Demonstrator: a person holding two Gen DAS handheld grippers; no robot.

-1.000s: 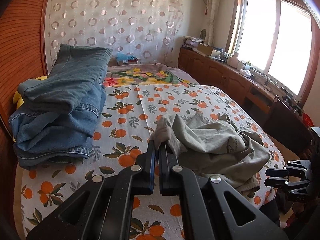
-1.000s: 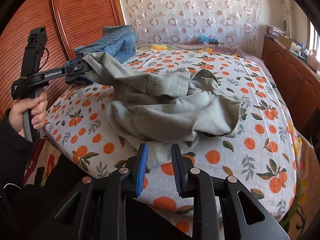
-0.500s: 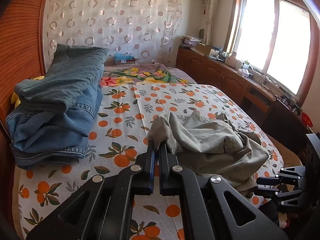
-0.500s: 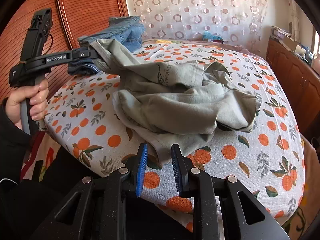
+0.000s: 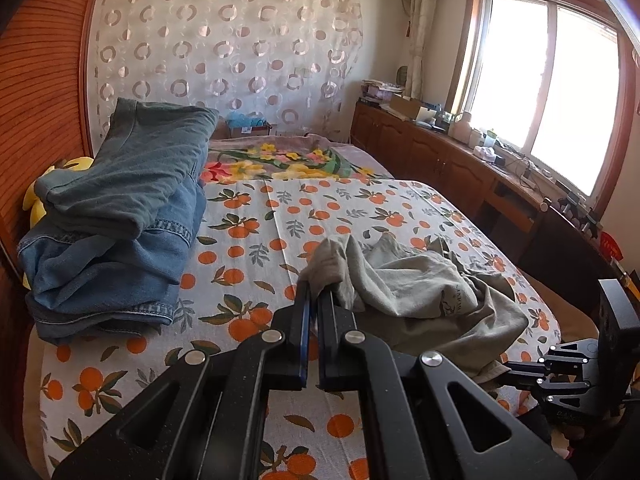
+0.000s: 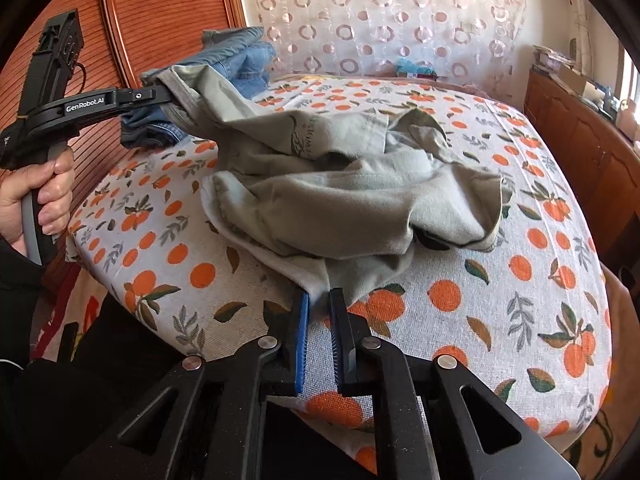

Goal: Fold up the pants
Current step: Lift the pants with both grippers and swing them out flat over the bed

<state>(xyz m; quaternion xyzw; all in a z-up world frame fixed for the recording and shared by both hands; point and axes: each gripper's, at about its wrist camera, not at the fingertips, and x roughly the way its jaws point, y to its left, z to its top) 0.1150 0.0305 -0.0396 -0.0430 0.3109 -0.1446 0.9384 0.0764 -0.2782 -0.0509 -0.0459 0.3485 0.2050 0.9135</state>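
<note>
Right claw (image 6: 319, 300): at near edge of bed (image 6: 520, 320), jaws apart, pale hem of grey pants (image 6: 340, 200) between fingertips, not yet pinched. Grey pants: crumpled heap on near part of bed, one end lifted toward headboard side. Left claw (image 5: 315, 292): jaws closed on that raised end. Folded jeans (image 5: 116, 216): stacked on bed beyond pants, by wooden headboard (image 5: 44, 80). Curtain (image 5: 224, 60): behind bed, farthest.

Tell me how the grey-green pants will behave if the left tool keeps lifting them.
Likely floppy: the pants sag in loose folds from the left tool, shut on one edge. The crumpled bulk will probably drag across the bedsheet rather than rise together. The right tool, open at a lower edge, may be needed to spread them.
</note>
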